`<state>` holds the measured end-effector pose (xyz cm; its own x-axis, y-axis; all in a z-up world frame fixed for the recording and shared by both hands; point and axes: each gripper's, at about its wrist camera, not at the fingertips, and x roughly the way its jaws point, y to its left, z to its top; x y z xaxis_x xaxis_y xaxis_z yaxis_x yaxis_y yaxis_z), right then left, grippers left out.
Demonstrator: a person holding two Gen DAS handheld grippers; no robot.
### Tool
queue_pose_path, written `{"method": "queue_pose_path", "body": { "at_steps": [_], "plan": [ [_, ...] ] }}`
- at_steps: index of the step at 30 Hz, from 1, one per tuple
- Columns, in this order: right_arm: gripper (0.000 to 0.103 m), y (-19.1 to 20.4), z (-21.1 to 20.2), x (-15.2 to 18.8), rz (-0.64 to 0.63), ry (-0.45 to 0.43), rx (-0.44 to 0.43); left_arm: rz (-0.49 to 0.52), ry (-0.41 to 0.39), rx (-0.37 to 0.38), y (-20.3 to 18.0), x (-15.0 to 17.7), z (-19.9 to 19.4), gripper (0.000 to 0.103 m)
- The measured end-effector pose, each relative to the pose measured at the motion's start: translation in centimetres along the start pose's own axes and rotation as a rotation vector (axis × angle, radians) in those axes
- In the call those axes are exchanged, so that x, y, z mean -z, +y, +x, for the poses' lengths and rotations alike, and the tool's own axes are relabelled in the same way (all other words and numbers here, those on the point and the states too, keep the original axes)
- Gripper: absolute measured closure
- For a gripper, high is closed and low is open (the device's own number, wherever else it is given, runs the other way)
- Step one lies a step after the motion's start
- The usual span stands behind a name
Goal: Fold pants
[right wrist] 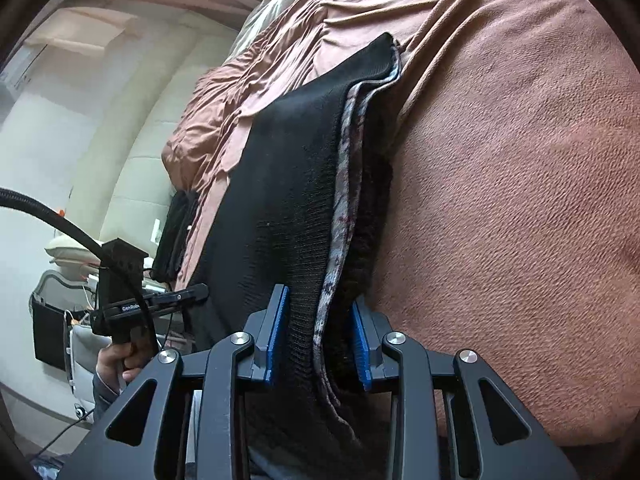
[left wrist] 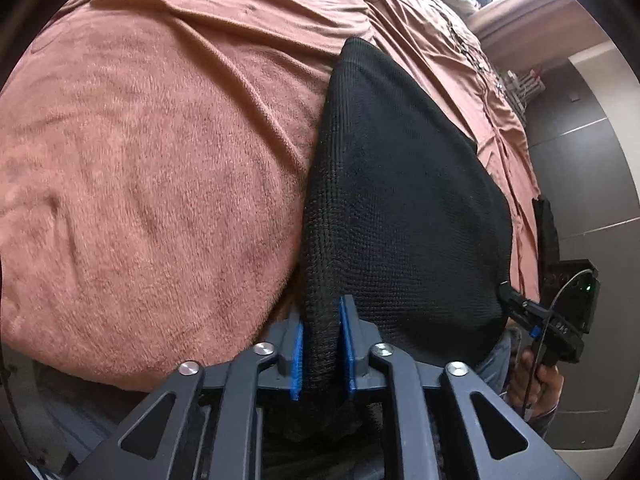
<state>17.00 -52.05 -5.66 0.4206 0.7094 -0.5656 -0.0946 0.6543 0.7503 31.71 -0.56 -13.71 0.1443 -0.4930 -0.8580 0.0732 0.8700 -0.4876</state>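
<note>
Black knit pants (left wrist: 400,200) lie folded into a long stack on the brown bed cover (left wrist: 160,160). My left gripper (left wrist: 322,344) straddles the near rolled edge of the stack; its blue pads stand slightly apart with the cloth loose between them. In the right wrist view the pants (right wrist: 288,200) show several layers and a grey inner lining along the edge. My right gripper (right wrist: 320,336) stands open around the near end of those layers, with a gap at its pads. Each view shows the other gripper (left wrist: 516,300) (right wrist: 192,294) at the stack's opposite corner.
The bed cover (right wrist: 500,200) is wrinkled and bulges on both sides of the pants. A dark cloth item (right wrist: 176,232) hangs at the bed's edge. A person's hand (right wrist: 116,360) holds the left gripper's handle. Walls, shelves and cables lie beyond the bed.
</note>
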Motion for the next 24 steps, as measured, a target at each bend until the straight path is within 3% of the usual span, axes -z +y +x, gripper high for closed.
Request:
{"method": "queue_pose_path", "body": {
  "at_steps": [2,4,11,24],
  "plan": [
    [0.042,-0.5,-0.3,-0.4,0.007,-0.026,0.008,-0.001,-0.004,-0.006,-0.1,-0.5,0.2,0.066],
    [0.041,-1.0,-0.4,-0.8,0.022,-0.04,-0.014,-0.004,-0.013,-0.007,0.0,-0.8,0.2,0.056],
    [0.041,-3.1,1.6,-2.5,0.101,-0.029,-0.09,-0.019,-0.033,0.008,0.1,-2.9,0.8,0.056],
    [0.041,-2.7,3.5,-5.1,0.098,0.056,-0.076,-0.049,-0.04,0.043,0.6,-6.6,2.7,0.056]
  ]
}}
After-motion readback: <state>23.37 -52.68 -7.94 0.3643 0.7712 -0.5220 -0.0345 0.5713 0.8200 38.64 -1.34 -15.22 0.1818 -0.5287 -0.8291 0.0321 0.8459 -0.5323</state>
